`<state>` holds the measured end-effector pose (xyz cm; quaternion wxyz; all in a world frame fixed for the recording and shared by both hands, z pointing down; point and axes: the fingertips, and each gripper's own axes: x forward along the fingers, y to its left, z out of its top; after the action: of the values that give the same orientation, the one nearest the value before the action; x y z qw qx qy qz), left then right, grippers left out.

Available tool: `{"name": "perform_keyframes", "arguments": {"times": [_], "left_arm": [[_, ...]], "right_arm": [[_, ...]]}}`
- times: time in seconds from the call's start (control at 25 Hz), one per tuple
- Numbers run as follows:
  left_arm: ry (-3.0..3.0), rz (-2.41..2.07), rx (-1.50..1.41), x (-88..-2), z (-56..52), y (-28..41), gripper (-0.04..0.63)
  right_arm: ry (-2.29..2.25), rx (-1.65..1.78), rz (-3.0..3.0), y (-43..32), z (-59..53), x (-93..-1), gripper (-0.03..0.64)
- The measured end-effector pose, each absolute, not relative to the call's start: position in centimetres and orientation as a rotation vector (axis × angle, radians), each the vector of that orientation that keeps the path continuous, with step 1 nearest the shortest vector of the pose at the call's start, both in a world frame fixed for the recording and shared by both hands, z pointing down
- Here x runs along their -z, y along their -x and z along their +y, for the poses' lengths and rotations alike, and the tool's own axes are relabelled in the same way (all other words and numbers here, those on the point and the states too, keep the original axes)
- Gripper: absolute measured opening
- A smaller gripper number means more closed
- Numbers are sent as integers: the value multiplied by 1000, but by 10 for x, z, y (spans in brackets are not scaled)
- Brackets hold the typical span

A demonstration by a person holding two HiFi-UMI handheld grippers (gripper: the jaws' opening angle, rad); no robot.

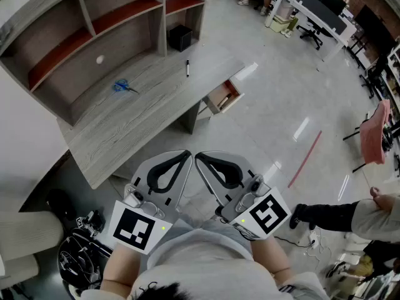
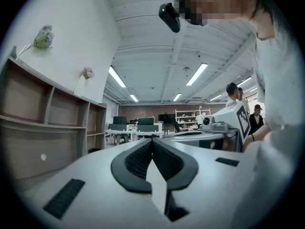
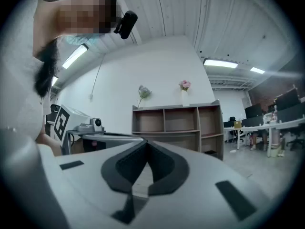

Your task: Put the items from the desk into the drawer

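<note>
Blue-handled scissors point(image 1: 125, 86) lie on the grey wooden desk point(image 1: 144, 120), and a black pen point(image 1: 187, 67) rests nearer its far end. A small drawer point(image 1: 224, 96) stands pulled open at the desk's far right corner. Both grippers are held close to the person's body, well short of the desk. The left gripper point(image 1: 187, 155) point(image 2: 152, 141) is shut with nothing in it. Beside it, the right gripper point(image 1: 199, 157) point(image 3: 145, 142) is shut and empty too, and their tips almost meet. The right gripper view faces the shelf unit point(image 3: 177, 128) from a distance.
A shelf unit with red-topped boards point(image 1: 94, 24) rises behind the desk, and a black box point(image 1: 180, 37) sits at its far end. A black bag point(image 1: 81, 255) lies on the floor at lower left. A person point(image 1: 369, 214) sits at right; office desks and chairs point(image 1: 325, 11) stand beyond.
</note>
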<state>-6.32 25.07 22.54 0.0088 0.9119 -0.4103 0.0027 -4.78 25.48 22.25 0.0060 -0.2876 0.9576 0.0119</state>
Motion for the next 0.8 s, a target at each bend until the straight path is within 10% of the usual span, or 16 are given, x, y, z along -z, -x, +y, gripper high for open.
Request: {"name": "perform_keyframes", "arguments": {"times": [0.8], "left_arm": [[-2844, -1229, 15, -236, 242, 102, 9]], "right_arm": [[989, 38, 2955, 76, 249, -231, 9]]}}
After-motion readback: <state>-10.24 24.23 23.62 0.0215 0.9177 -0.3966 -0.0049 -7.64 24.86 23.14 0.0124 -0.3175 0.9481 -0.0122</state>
